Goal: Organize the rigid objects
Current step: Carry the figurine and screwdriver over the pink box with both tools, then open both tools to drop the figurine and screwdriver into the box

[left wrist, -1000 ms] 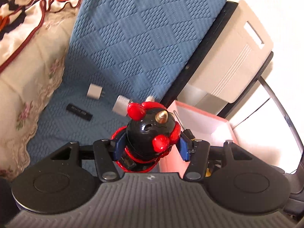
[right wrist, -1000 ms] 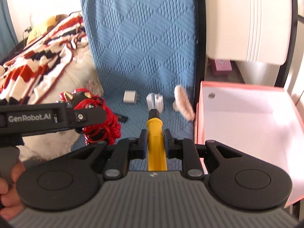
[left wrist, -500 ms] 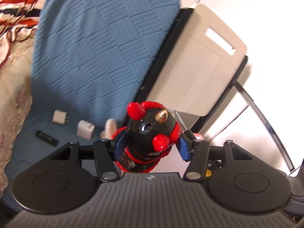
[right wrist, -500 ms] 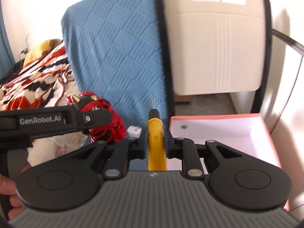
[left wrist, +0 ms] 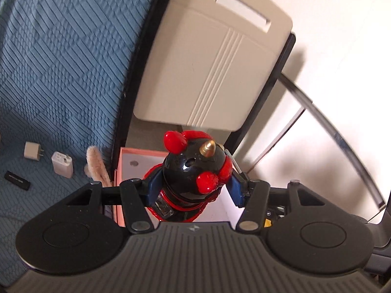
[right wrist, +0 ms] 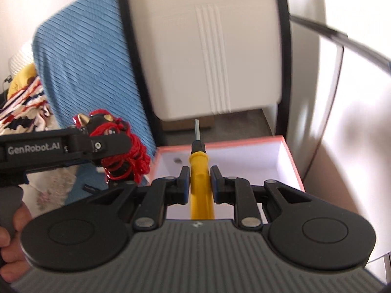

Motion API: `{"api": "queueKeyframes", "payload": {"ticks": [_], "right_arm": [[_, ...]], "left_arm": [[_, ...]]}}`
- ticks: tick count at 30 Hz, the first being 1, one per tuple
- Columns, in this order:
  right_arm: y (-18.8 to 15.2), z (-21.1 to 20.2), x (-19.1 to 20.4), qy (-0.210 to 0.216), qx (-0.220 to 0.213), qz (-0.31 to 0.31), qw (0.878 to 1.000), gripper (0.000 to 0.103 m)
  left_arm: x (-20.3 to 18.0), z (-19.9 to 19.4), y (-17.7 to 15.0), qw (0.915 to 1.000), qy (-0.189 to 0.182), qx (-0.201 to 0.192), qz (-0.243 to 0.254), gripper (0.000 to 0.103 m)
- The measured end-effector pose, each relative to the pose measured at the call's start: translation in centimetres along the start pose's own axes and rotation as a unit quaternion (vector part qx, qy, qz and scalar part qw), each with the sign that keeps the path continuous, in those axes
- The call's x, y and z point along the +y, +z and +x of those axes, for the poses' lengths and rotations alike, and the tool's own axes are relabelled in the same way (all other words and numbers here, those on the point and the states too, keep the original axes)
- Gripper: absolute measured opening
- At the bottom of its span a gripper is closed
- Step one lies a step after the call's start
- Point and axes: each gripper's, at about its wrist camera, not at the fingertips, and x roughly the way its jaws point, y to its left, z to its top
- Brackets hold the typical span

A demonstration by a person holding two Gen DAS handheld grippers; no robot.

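Observation:
My left gripper [left wrist: 193, 185] is shut on a black and red toy figure [left wrist: 193, 168] with gold horns, held over the near left part of a pink-rimmed white box [left wrist: 136, 151]. In the right wrist view the toy [right wrist: 114, 146] hangs left of the box [right wrist: 244, 156]. My right gripper [right wrist: 200, 178] is shut on a yellow-handled screwdriver [right wrist: 200, 171], tip pointing forward over the box. Two white chargers [left wrist: 31, 151] [left wrist: 62, 163], a black stick [left wrist: 17, 180] and a tan fuzzy piece [left wrist: 97, 164] lie on the blue quilted cover [left wrist: 61, 61].
A beige plastic panel [left wrist: 210, 56] in a black frame stands behind the box. A white wall and a curved metal bar [left wrist: 342, 141] are to the right. Patterned bedding [right wrist: 22, 107] lies at the far left.
Both grippers have moved right and up, away from the blue cover toward the box. The box now lies under both held objects. Both grips are unchanged.

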Motion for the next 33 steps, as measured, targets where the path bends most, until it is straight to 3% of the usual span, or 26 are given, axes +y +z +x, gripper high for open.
{"api": "queueKeyframes", "payload": {"ticks": [9, 17, 27, 33], "right_arm": [[-5.7, 6.5, -4.8, -0.023, 0.095, 0.026, 0.995, 0.021], [-9.0, 10.5, -7.5, -0.035, 0.152, 0.054, 0.986, 0.022], [-9.6, 11.1, -7.6, -0.038, 0.163, 0.055, 0.984, 0.022], [-9.0, 9.6, -7.2, -0.032, 0.151, 0.058, 0.986, 0.024]], "left_arm": [[0.1, 8.0, -5.8, 0.9968, 0.015, 0.078, -0.005, 0.062], [0.3, 13.4, -8.1, 0.9874, 0.049, 0.149, 0.022, 0.062], [-0.2, 15.3, -9.0, 0.9812, 0.061, 0.177, 0.047, 0.063], [-0.3, 13.4, -8.3, 0.9859, 0.054, 0.151, 0.046, 0.063]]}}
